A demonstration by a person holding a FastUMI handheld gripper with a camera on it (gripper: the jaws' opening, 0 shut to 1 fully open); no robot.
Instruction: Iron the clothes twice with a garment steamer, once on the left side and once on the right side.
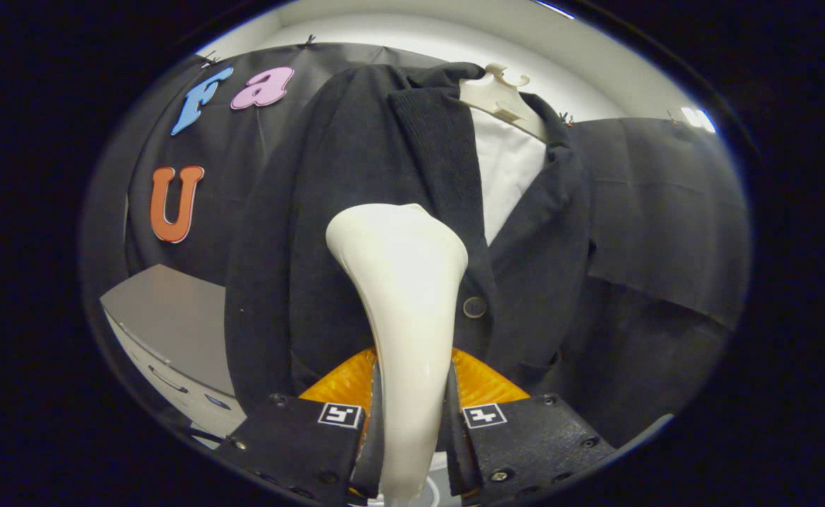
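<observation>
Gripper: one, both fingers clamped on the steamer handle, bottom centre.
Garment steamer: one, white, upright, head at frame centre against the cardigan.
Cardigan: one, dark, one button visible.
Hanger: one, top centre.
Cabinet: one, grey, lower left.

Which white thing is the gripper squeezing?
The steamer, the shiny white one between the fingers of the gripper. The white hanger sits up at the jacket collar, and the white shirt hangs inside the jacket, both beyond the fingers.
</observation>
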